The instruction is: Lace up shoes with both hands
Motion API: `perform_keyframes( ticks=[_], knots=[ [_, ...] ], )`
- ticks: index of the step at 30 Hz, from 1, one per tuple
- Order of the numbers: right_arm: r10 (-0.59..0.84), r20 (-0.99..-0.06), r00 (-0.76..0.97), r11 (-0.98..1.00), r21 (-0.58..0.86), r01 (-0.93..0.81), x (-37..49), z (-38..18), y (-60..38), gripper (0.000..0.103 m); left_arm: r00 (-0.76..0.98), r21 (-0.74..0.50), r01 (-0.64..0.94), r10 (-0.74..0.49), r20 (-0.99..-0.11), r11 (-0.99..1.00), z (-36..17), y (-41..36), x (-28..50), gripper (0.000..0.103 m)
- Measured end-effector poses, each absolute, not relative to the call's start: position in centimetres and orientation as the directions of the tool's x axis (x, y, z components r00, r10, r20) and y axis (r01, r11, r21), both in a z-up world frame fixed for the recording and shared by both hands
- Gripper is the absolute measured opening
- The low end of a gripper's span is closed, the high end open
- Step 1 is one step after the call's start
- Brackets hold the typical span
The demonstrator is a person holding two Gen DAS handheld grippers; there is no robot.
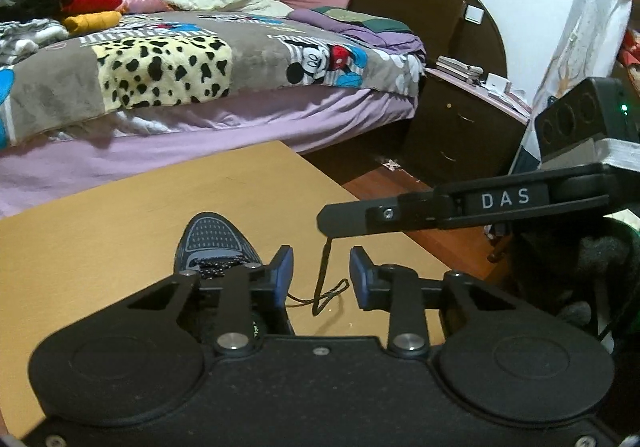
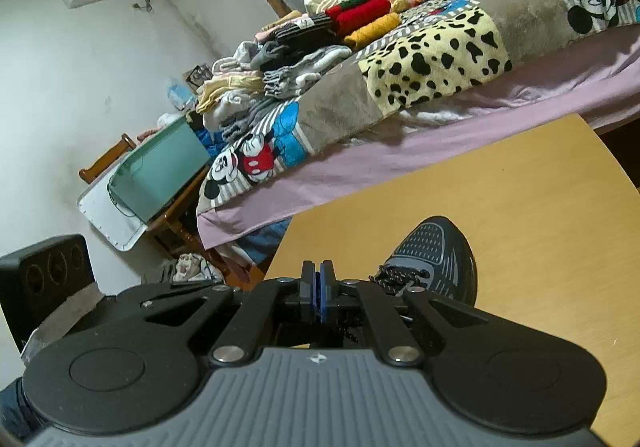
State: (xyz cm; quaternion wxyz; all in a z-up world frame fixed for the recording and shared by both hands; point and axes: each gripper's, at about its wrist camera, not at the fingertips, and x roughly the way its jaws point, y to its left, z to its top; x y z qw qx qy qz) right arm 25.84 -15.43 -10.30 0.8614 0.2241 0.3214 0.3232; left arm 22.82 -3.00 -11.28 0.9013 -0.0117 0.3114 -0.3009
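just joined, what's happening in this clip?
A person is lacing a dark sneaker on a wooden table using a hand-held gripper in each hand. The right hand-held gripper is shut on a black shoelace, holding it up so it hangs down to the tabletop. The left hand-held gripper has the lace between its open blue pads without pressing on it.

Beside the shoe [image 1: 216, 243], the black left gripper [image 1: 320, 277] has blue pads, silver screws; the right gripper [image 2: 318, 287] is grey-ribbed.
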Motion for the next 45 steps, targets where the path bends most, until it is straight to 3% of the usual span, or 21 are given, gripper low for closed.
perform_keyframes(
  ticks=[4, 10, 11, 13, 16, 23, 32, 33, 36, 37, 39, 40, 41, 45],
  knots=[
    [0.710, -0.416, 0.568, 0.684, 0.600, -0.416, 25.9, -10.5, -15.4, 0.005, 0.615, -0.196, 0.555, -0.558, -0.557, 0.808, -11.6, -3.4, 23.1, 0.004],
    [0.717, -0.399, 0.571, 0.666, 0.633, -0.395, 26.5, -10.7, -16.0, 0.010, 0.623, -0.268, 0.510, -0.566, -0.540, 0.817, -12.1, -2.8, 23.8, 0.002],
    [0.715, -0.396, 0.576, 0.666, 0.636, -0.390, 26.6, -10.6, -16.3, 0.013, 0.625, -0.295, 0.490, -0.567, -0.538, 0.820, -12.3, -2.5, 24.1, 0.002],
    [0.703, -0.397, 0.590, 0.681, 0.615, -0.398, 26.8, -10.3, -17.0, 0.033, 0.630, -0.378, 0.439, -0.579, -0.517, 0.815, -12.7, -1.4, 24.7, 0.002],
    [0.699, -0.404, 0.590, 0.699, 0.558, -0.447, 26.8, -9.6, -17.6, 0.035, 0.636, -0.511, 0.380, -0.619, -0.460, 0.771, -12.9, 0.2, 25.3, 0.002],
    [0.630, -0.476, 0.614, 0.756, 0.192, -0.626, 24.9, -8.8, -13.8, 0.035, 0.618, -0.678, 0.320, -0.689, -0.380, 0.661, -13.3, 1.3, 25.6, 0.001],
    [0.594, -0.512, 0.621, 0.733, 0.026, -0.679, 24.1, -9.2, -11.7, 0.034, 0.580, -0.730, 0.329, -0.738, -0.344, 0.599, -13.1, 1.1, 25.6, 0.001],
    [0.594, -0.515, 0.618, 0.729, 0.021, -0.684, 24.0, -9.2, -11.6, 0.031, 0.574, -0.733, 0.331, -0.743, -0.344, 0.594, -13.1, 1.0, 25.6, 0.001],
    [0.598, -0.528, 0.603, 0.720, 0.024, -0.693, 24.1, -9.3, -11.3, 0.005, 0.557, -0.730, 0.351, -0.757, -0.340, 0.586, -13.0, 0.9, 25.7, 0.001],
    [0.596, -0.526, 0.607, 0.724, 0.025, -0.689, 24.1, -9.2, -11.3, 0.005, 0.558, -0.732, 0.349, -0.757, -0.339, 0.585, -12.9, 1.0, 25.7, 0.005],
    [0.591, -0.528, 0.610, 0.722, 0.010, -0.691, 24.0, -9.2, -11.2, 0.005, 0.567, -0.748, 0.327, -0.753, -0.333, 0.577, -13.1, 1.5, 26.0, 0.022],
    [0.589, -0.529, 0.611, 0.720, 0.001, -0.694, 24.0, -9.1, -11.1, 0.005, 0.573, -0.759, 0.314, -0.752, -0.327, 0.570, -13.2, 1.7, 26.1, 0.037],
    [0.587, -0.532, 0.610, 0.719, -0.004, -0.695, 23.9, -9.1, -11.1, 0.005, 0.577, -0.770, 0.304, -0.752, -0.320, 0.561, -13.3, 2.0, 26.2, 0.041],
    [0.574, -0.542, 0.614, 0.721, -0.021, -0.693, 23.8, -9.4, -10.9, 0.005, 0.577, -0.787, 0.297, -0.758, -0.303, 0.541, -13.4, 2.1, 26.3, 0.039]
  ],
)
